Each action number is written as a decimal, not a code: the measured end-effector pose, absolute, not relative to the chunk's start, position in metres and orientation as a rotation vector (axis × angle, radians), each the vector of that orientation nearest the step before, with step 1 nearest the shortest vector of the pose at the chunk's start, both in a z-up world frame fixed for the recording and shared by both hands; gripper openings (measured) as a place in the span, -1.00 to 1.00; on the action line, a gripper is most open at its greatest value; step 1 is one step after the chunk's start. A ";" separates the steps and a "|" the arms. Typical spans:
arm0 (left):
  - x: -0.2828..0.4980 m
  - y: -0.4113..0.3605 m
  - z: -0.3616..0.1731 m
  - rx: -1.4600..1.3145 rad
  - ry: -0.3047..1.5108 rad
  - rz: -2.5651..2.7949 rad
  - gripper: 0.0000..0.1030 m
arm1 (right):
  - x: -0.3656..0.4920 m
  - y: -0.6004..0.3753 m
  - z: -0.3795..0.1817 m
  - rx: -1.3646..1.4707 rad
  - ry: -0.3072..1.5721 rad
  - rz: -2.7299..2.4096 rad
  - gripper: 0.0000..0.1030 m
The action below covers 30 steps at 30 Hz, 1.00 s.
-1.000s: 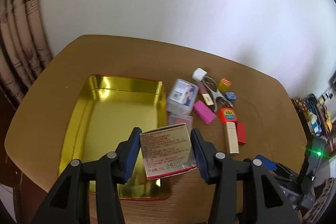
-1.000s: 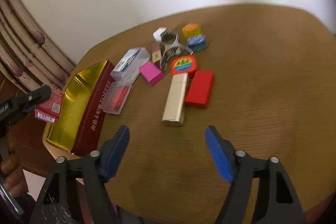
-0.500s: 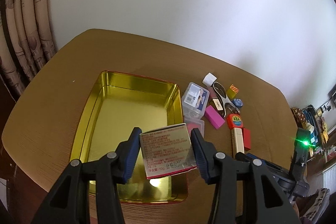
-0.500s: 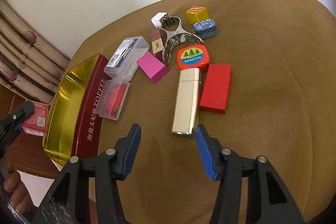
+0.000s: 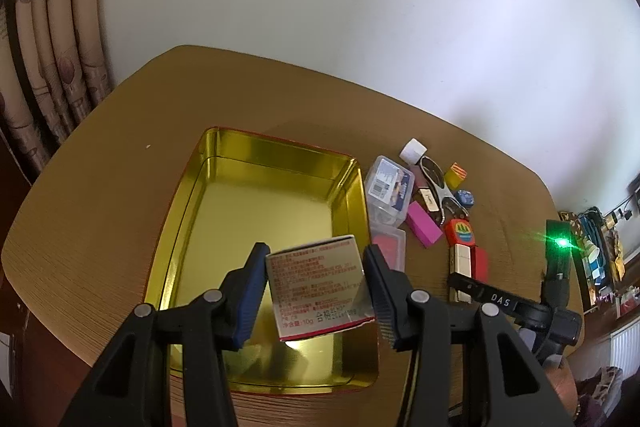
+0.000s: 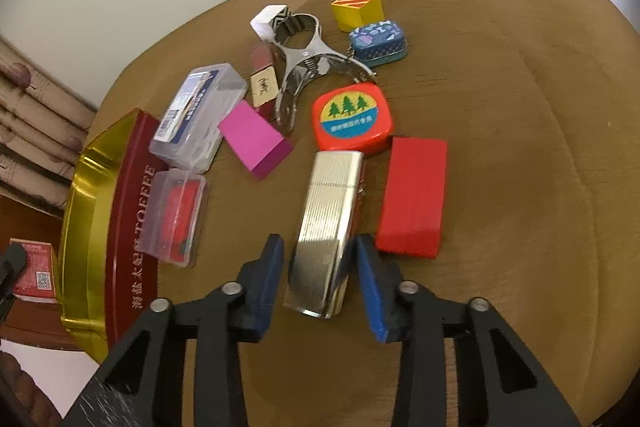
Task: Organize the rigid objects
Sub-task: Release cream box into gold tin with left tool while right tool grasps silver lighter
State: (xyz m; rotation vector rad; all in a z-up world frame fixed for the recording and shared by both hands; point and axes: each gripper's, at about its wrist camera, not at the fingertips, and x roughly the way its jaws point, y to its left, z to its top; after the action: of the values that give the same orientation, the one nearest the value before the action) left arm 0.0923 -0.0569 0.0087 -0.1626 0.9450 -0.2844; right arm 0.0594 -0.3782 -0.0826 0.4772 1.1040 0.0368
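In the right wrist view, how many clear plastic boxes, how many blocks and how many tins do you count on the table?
Clear plastic boxes: 2
Blocks, pink, red, yellow, white: 4
Tins, gold, blue: 2
Total: 8

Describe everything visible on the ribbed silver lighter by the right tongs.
The silver lighter is a slim rectangular metal case, shiny and finely ribbed lengthwise, with a lid seam near its far end. It lies flat on the wooden table, far end meeting the orange tape measure, with the red block close alongside. Its near end sits between the blue pads of the right tongs, which have just been closing; slight gaps remain, so no firm grip yet.
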 end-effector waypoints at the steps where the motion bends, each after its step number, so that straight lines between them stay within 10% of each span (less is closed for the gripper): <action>1: 0.093 -0.056 0.007 -0.167 0.949 -0.283 -0.05 | 0.060 -0.379 -0.082 0.478 1.107 0.038 -0.42; 30: 0.225 -0.049 -0.049 0.035 1.021 -0.127 -0.04 | 0.035 -0.396 -0.072 0.584 1.066 0.123 -0.46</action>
State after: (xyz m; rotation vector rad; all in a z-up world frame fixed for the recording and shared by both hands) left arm 0.2252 -0.0487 -0.0486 0.0352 1.0211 -0.1269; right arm 0.0349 -0.3964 -0.0725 0.5840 1.0658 0.1233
